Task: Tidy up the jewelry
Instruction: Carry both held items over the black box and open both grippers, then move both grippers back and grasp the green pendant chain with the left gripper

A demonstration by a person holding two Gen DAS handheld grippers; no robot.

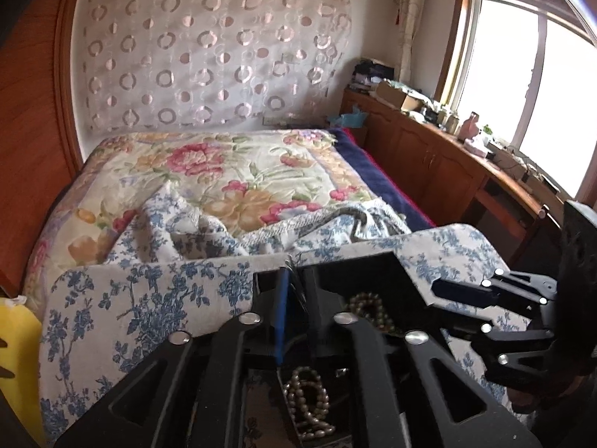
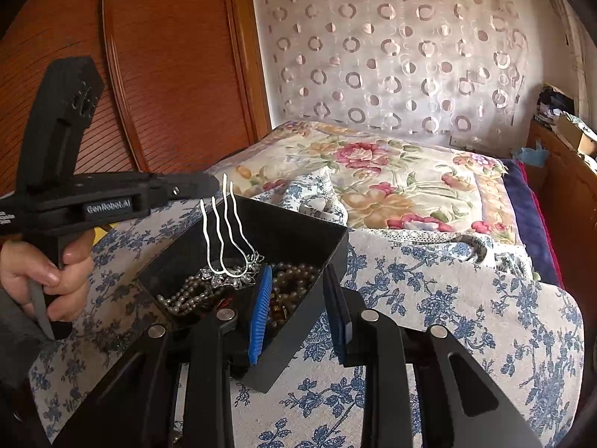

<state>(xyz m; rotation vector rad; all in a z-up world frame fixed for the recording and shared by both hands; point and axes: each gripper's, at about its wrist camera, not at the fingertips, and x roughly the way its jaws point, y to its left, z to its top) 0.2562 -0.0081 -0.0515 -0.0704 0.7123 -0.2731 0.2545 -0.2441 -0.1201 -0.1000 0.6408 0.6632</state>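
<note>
The right gripper is standing wide apart, its left blue-padded finger dipping inside a black box and its right finger hanging outside the box's near wall, so the wall is sitting between them without being pinched. Inside the box a silver hair comb is leaning upright, its wavy prongs pointing up and its ornate head resting among the strands. A grey pearl bead string is lying at the left of the box, and darker brown beads are piled toward the right.

The left gripper is reaching over the box from the other side; in its own view the fingers are looking close together with a thin blue pad showing edge-on, and a sliver of silver wire is showing at the tips, though I cannot tell whether anything is truly being clamped. Below it a pale bead string is coiling, and dark beads are lying further in. In the right camera the person's left hand is squeezing that tool's grip.

The box is resting on a blue-and-white floral cloth covering a padded surface. Beyond it a bed with a flowered quilt is stretching toward a circle-patterned curtain
</note>
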